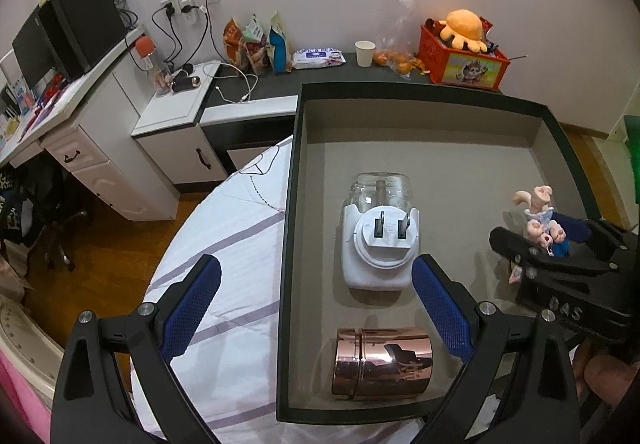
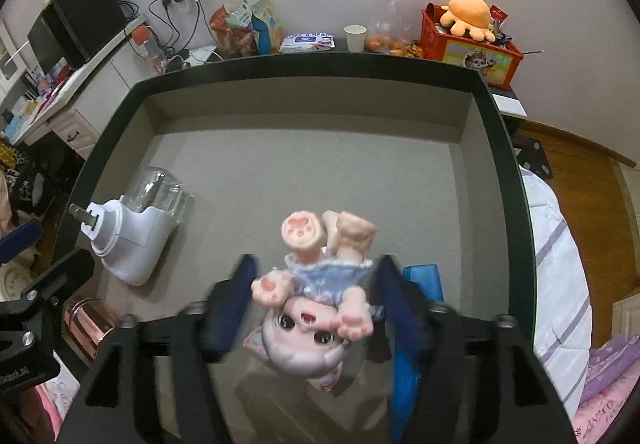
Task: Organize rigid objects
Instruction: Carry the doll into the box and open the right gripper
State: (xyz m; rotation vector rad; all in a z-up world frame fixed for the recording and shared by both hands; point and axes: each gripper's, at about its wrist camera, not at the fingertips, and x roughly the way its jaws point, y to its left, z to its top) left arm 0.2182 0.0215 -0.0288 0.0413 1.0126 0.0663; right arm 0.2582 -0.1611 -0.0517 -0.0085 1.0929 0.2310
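The tray (image 2: 504, 132) holds three things: one white plastic plug-in device (image 2: 132, 240), one shiny copper canister (image 1: 382, 364), one glossy cat figurine (image 2: 316, 304) upside down at lower centre between the right gripper (image 2: 316, 308)'s released fingers; the left gripper (image 1: 316, 308) is spread empty.

Home bedroom: quilted bed (image 1: 224, 228), desk (image 1: 80, 132), plush toy (image 1: 464, 28).

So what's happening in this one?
A person with a gripper in each hand is sorting items into a dark tray on a bed. The right gripper, jaws apart, has a cat figurine upside down between its fingers over the tray floor. The left gripper is open and empty above a white plug-in device and a copper canister.
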